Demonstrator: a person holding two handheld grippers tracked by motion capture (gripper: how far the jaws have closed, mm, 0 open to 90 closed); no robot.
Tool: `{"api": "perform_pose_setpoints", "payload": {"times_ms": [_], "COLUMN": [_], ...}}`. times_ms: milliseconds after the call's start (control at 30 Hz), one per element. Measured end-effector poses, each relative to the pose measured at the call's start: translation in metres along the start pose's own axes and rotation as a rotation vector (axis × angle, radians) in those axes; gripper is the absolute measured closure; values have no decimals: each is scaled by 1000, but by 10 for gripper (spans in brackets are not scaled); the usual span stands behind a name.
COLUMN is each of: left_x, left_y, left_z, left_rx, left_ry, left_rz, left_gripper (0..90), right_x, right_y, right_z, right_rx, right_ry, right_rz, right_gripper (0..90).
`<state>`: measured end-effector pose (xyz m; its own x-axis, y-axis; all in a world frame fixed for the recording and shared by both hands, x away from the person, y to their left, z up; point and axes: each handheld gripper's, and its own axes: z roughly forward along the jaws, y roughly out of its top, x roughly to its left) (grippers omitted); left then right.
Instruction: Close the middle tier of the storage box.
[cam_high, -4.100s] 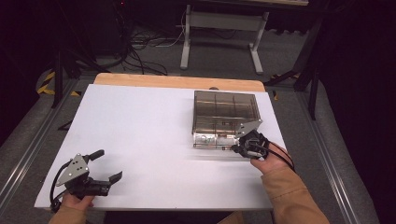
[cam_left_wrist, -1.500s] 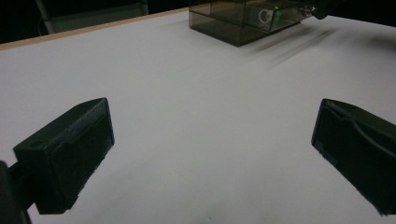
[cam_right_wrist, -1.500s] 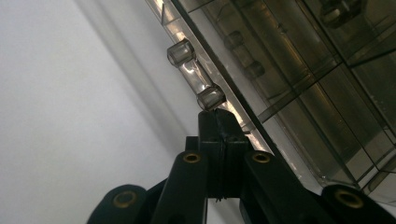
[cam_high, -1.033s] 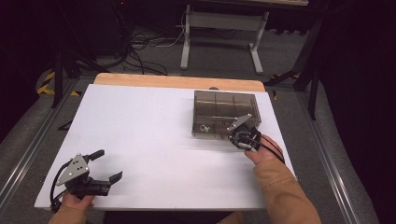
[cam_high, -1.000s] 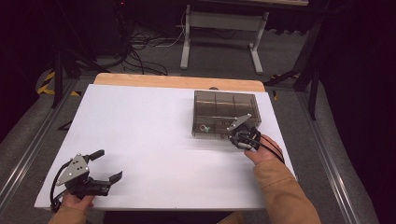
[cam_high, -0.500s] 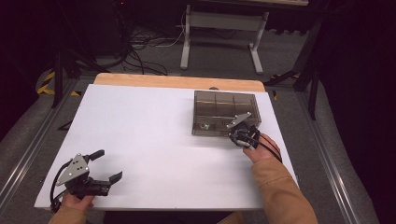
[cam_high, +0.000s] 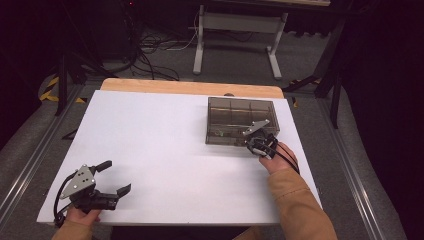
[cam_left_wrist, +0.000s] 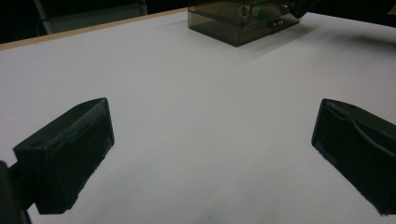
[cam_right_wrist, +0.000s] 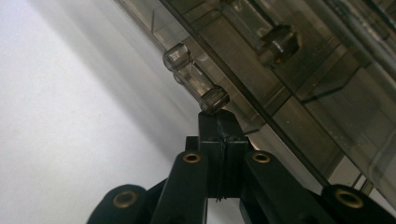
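1. Smoky clear compartment box (cam_high: 235, 116) sits on the white table (cam_high: 165, 145), right-far part, just short of the far wooden edge. Long axis runs left-right across the table, lid side up, latch side facing the person.
2. Right gripper (cam_high: 256, 141) is at the box's near-right corner; jaws pressed together, nothing between them, tips against a clear latch (cam_right_wrist: 196, 79) on the box's front wall.
3. Right hand (cam_high: 277, 159) reaches forward from the bottom right, tan sleeve (cam_high: 295, 205) angled up-left, gripper pointing at the box.
4. Left gripper (cam_high: 107, 182) rests low at the near-left corner, well apart from the box, jaws wide, empty, pointing right.
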<state>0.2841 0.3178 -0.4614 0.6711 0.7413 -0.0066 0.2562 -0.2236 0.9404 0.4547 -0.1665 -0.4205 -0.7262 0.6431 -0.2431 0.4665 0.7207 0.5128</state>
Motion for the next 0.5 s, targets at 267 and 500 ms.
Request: {"api": "perform_pose_setpoints", "payload": {"times_ms": [267, 500], "left_x": [0, 0], "left_y": [0, 0], "left_z": [0, 0], "left_rx": [0, 0], "left_ry": [-1, -2], "left_rz": [0, 0], "left_gripper": [1, 2], "right_x": [-1, -1], "right_y": [0, 0], "right_z": [3, 4], "right_rx": [-19, -30], "right_ry": [-18, -32], "right_rz": [17, 29], "right_gripper": [900, 900]}}
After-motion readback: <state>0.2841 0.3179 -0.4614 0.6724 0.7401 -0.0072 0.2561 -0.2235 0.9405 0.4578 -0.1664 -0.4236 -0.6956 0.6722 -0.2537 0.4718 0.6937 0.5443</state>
